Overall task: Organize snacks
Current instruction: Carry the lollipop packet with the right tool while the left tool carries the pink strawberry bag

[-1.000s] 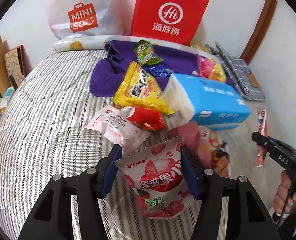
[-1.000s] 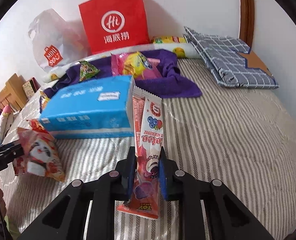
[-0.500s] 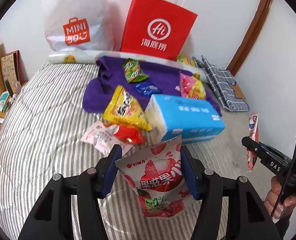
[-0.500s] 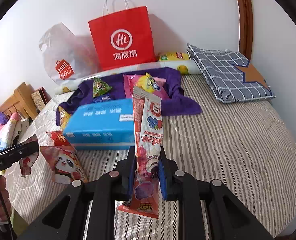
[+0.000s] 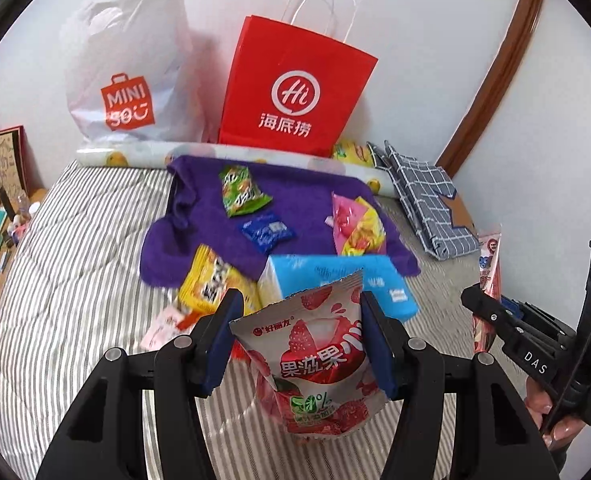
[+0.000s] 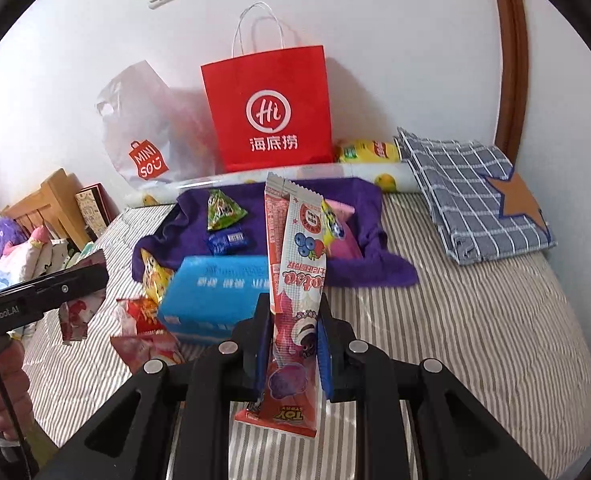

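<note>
**Two snack packets held clear of the bed, one in each pair of tongs.**

Nearest, the left tongs [image 5: 297, 338] are clamped across a strawberry pouch [image 5: 315, 364], and the right tongs [image 6: 293, 338] are pressed together on a long, thin wafer packet [image 6: 295, 264] (gripped low, so its upper length stands free and may sway). Both packets hang above the striped bed [image 6: 475, 320]. To do the carry well, each packet should probably travel level and high enough to pass over the blue tissue pack [image 6: 211, 292], which lies directly ahead. Beyond it, loose snacks sit on a purple towel [image 5: 199, 216]: a green packet [image 5: 241, 190] and a small blue one [image 5: 267, 232]. Farthest, a red paper bag [image 5: 295, 92] and a white plastic bag [image 5: 131, 68] stand against the wall, likely destinations.
</note>
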